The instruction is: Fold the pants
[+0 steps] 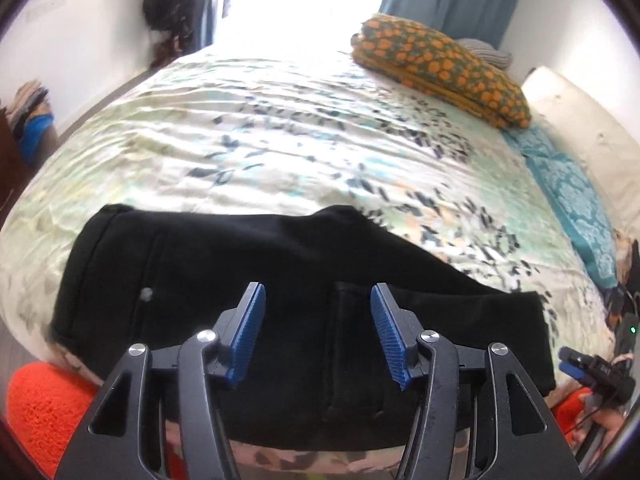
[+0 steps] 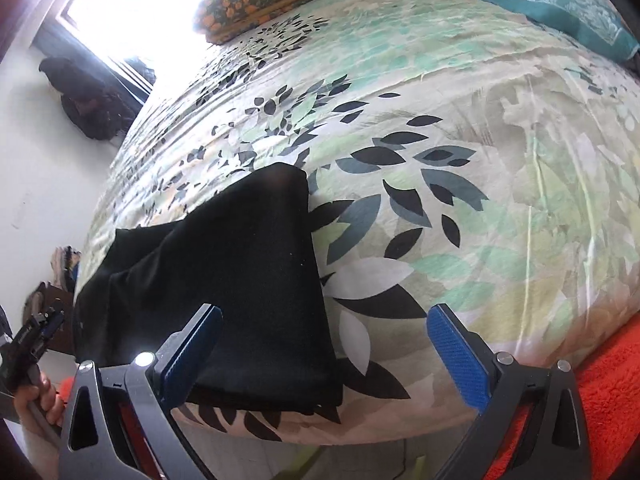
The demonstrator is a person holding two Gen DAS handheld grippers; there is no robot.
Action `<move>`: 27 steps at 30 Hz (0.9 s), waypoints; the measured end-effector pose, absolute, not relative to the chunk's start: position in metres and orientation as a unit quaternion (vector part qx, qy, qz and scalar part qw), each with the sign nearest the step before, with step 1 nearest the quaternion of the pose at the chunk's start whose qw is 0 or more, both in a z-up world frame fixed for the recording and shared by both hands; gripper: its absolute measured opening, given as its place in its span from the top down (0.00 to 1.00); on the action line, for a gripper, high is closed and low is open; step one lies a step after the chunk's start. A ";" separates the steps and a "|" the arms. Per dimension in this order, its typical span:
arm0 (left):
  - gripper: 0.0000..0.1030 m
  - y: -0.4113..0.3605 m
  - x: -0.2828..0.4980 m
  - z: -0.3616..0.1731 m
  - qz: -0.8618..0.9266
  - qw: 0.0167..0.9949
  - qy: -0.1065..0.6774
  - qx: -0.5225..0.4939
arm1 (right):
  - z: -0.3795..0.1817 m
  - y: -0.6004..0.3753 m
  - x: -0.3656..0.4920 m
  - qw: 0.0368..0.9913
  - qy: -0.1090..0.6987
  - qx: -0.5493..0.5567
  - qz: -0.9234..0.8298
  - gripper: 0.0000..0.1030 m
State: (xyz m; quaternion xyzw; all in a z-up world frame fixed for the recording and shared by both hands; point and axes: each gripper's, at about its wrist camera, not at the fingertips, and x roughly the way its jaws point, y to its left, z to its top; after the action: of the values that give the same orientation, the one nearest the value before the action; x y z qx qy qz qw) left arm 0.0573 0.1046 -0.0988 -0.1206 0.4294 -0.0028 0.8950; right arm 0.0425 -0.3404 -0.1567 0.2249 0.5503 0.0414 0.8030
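Black pants [image 1: 240,280] lie folded flat near the front edge of a bed with a leaf-print cover [image 1: 280,140]. My left gripper [image 1: 318,312] is open and empty, just above the pants near their front edge. In the right wrist view the pants [image 2: 248,272] lie left of centre, their right edge running toward me. My right gripper [image 2: 324,336] is open wide and empty, above the pants' near right corner and the bedcover [image 2: 480,160]. The right gripper also shows in the left wrist view [image 1: 592,372], and the left gripper shows at the left edge of the right wrist view [image 2: 40,332].
A folded orange-flowered blanket [image 1: 440,68] and a teal patterned pillow [image 1: 568,192] lie at the far right of the bed. An orange rug [image 1: 44,400] lies on the floor below the bed's front edge. Dark bags [image 1: 172,8] hang by the window.
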 end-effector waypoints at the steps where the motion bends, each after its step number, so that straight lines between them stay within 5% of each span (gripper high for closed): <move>1: 0.36 0.089 0.059 -0.100 -0.030 0.895 0.432 -0.108 | -0.161 -0.340 0.045 0.797 0.555 0.234 0.047 0.02; 4: 0.36 0.038 0.059 -0.118 -0.097 0.887 0.450 -0.046 | -0.174 -0.323 0.055 0.774 0.579 0.241 0.091 0.03; 7: 0.36 0.001 0.067 -0.156 -0.114 0.858 0.499 0.029 | -0.189 -0.305 0.057 0.755 0.612 0.210 0.105 0.17; 9: 0.37 0.002 0.072 -0.186 -0.092 0.831 0.548 0.033 | -0.185 -0.301 0.056 0.767 0.612 0.169 0.092 0.64; 11: 0.30 0.009 0.067 -0.189 -0.099 0.838 0.536 0.007 | -0.179 -0.307 0.053 0.772 0.606 0.168 0.091 0.71; 15: 0.21 0.006 0.066 -0.188 -0.092 0.834 0.543 0.024 | -0.183 -0.313 0.050 0.776 0.602 0.170 0.081 0.65; 16: 0.20 0.006 0.065 -0.189 -0.089 0.835 0.543 0.023 | -0.183 -0.314 0.050 0.778 0.601 0.168 0.078 0.59; 18: 0.19 0.006 0.064 -0.188 -0.089 0.835 0.542 0.026 | -0.180 -0.315 0.051 0.784 0.599 0.153 0.059 0.26; 19: 0.19 0.006 0.064 -0.187 -0.089 0.834 0.543 0.025 | -0.176 -0.317 0.051 0.788 0.597 0.146 0.047 0.22; 27: 0.20 0.016 0.066 -0.179 -0.079 0.833 0.548 0.011 | -0.123 -0.288 0.042 0.867 0.492 0.045 0.063 0.21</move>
State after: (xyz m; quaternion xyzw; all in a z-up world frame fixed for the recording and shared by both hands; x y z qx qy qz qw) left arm 0.0662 0.0160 -0.1785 0.0110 0.5477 -0.0789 0.8329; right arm 0.0420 -0.2883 -0.1233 0.0447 0.4924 0.0634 0.8669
